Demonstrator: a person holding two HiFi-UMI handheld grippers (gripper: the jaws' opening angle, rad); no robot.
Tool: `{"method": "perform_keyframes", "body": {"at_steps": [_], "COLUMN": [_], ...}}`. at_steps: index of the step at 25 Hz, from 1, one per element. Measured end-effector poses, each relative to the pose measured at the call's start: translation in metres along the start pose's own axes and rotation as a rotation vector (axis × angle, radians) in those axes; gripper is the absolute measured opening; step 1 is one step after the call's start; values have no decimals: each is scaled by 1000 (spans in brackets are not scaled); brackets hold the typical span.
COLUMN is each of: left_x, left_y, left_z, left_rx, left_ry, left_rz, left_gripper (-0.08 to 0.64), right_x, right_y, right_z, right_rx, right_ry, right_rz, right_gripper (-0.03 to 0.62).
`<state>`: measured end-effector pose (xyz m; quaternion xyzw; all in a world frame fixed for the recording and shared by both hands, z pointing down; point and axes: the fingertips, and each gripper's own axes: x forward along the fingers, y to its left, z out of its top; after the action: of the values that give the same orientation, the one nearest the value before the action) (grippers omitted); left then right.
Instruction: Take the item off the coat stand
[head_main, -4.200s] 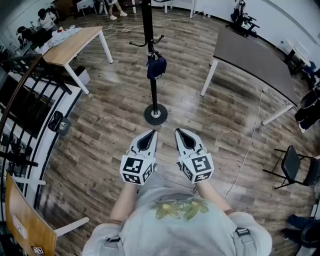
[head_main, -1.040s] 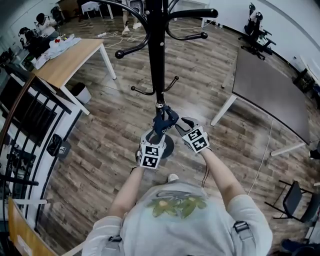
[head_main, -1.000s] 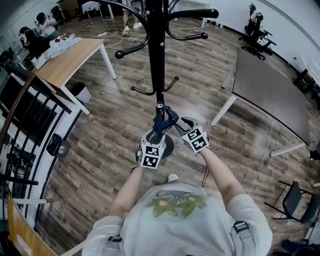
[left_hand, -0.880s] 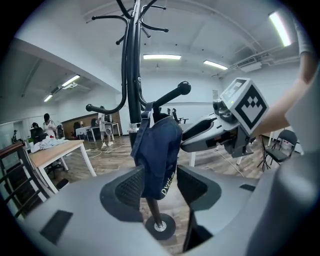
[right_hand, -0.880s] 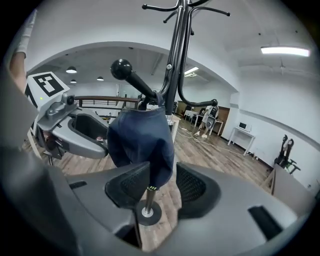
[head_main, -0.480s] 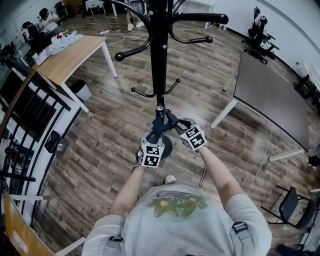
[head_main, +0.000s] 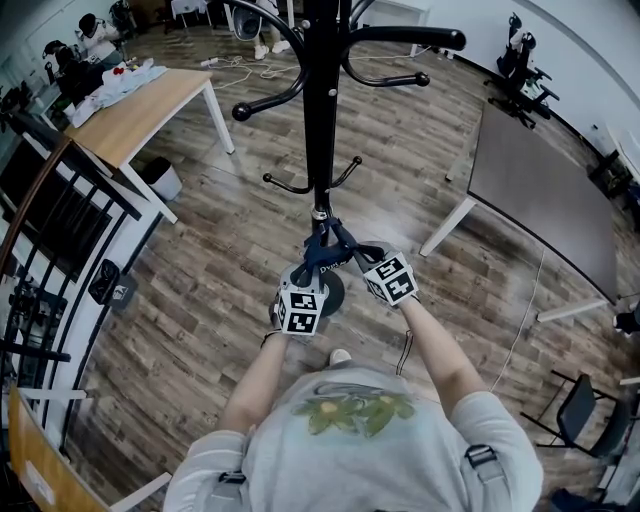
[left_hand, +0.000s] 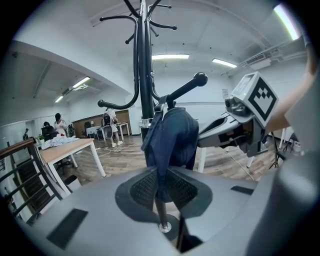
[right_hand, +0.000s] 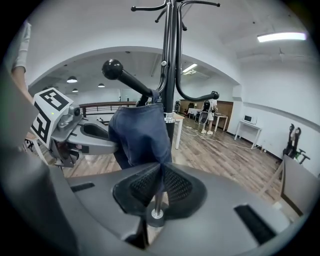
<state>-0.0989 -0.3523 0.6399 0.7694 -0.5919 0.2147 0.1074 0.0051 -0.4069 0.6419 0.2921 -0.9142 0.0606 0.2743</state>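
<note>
A dark blue fabric item (head_main: 328, 253) hangs from a low hook on the black coat stand (head_main: 320, 110). My left gripper (head_main: 308, 272) is at its left side and my right gripper (head_main: 347, 256) at its right. In the left gripper view the item (left_hand: 172, 137) hangs off a ball-tipped hook (left_hand: 186, 87), and my left gripper (left_hand: 161, 184) is closing with the lower edge of the fabric pinched between its pads. In the right gripper view the item (right_hand: 140, 135) droops into my right gripper (right_hand: 161, 181), whose jaws are closing on its bottom fold.
The stand's round base (head_main: 331, 292) sits on the wood floor just ahead of my feet. A light wooden table (head_main: 140, 105) and a black railing (head_main: 50, 230) are at the left. A dark table (head_main: 540, 165) is at the right and a chair (head_main: 585, 405) at the lower right.
I have come up close to the stand from further back. In the last second both grippers drew in against the hanging item and their jaws closed onto its fabric.
</note>
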Motion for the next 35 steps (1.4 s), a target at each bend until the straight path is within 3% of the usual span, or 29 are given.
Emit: {"method": "perform_keyframes", "body": {"at_steps": [13,35], "left_x": [-14,-48], "left_y": [-6,-21], "left_z": [13,31], "left_rx": [-30,9], "left_ry": [-60,-107], "left_rz": [-3,-78], "left_gripper": [41,40], "right_x": [-19,-60], "right_y": [8,24], "right_z": [-1,8], "right_rx": [39,135], "right_ry": [-58,-131], "right_rz": [-45,-119], "right_gripper": [17,14]}}
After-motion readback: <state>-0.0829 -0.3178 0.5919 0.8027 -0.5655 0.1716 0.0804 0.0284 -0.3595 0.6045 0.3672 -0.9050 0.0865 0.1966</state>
